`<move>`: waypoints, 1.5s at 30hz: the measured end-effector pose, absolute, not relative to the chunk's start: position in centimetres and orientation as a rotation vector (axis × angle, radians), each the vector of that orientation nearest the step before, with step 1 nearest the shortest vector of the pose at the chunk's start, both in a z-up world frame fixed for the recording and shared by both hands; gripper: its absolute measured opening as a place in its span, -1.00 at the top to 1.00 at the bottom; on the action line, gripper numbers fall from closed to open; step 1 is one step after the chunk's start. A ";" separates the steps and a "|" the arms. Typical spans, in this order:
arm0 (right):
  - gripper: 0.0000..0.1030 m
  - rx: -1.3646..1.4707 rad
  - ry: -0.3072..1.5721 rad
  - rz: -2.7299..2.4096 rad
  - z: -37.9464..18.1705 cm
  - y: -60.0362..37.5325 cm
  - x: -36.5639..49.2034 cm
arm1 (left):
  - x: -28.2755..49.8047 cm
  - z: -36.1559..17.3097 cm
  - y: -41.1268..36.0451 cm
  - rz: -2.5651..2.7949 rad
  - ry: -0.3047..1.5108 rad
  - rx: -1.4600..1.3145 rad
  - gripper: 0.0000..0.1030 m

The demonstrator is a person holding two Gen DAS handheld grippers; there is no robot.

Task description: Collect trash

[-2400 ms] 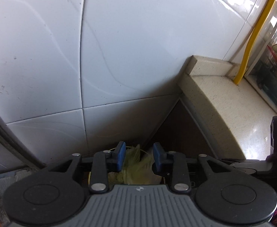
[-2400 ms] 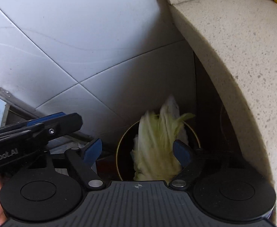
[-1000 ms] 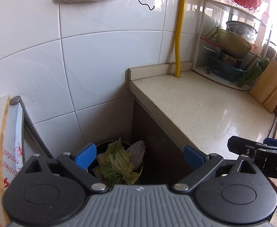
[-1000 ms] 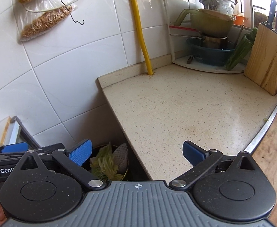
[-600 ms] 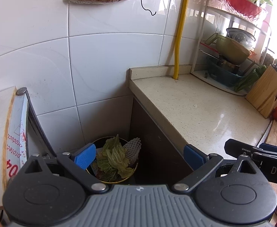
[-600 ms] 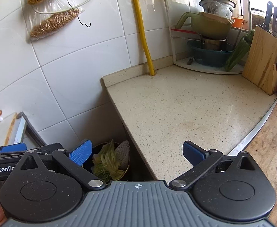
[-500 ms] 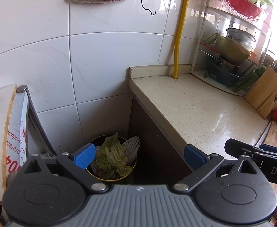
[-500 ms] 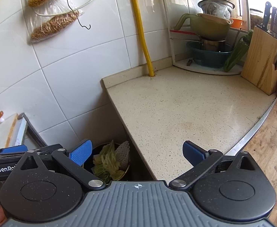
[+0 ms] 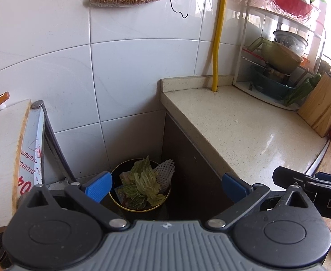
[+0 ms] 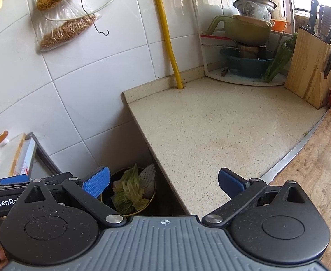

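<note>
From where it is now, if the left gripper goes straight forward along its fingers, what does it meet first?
Probably the dark cabinet side under the countertop, just right of the trash bin. The left gripper is open and empty. Depth is unclear, so it might reach the bin's rim first.

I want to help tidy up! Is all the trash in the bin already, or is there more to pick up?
Looks nearly done. The cabbage leaves and a white foam net already lie in the bin on the floor beside the counter. Nothing is in hand: the left gripper and right gripper are both open and empty. The counter shows only tiny specks, so little seems left here.
</note>
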State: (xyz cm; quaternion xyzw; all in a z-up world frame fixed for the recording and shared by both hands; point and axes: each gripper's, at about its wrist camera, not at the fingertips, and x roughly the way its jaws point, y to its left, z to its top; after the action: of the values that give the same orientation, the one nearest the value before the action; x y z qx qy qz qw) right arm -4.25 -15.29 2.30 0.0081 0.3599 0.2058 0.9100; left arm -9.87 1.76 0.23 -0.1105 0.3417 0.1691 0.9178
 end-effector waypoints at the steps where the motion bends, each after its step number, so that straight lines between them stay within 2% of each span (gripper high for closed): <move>1: -1.00 0.015 0.746 0.425 2.2 -15.3 -4.3 | -9.8 0.1 1.8 0.349 0.709 -0.232 -0.98; 18: -1.00 -0.032 0.830 0.445 0.3 -14.0 -3.6 | -9.7 -2.9 2.3 0.412 0.838 -0.301 -0.98; 45: -1.00 -0.085 0.880 0.445 -1.1 -13.5 -3.1 | -9.5 -3.4 2.6 0.463 0.867 -0.235 -0.97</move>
State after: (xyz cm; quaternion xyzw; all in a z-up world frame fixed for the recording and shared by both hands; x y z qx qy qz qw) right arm -3.11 -13.52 -1.12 -0.0407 0.4223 0.2137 0.8800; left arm -9.52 2.58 -3.45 -0.1124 0.4155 0.2216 0.8750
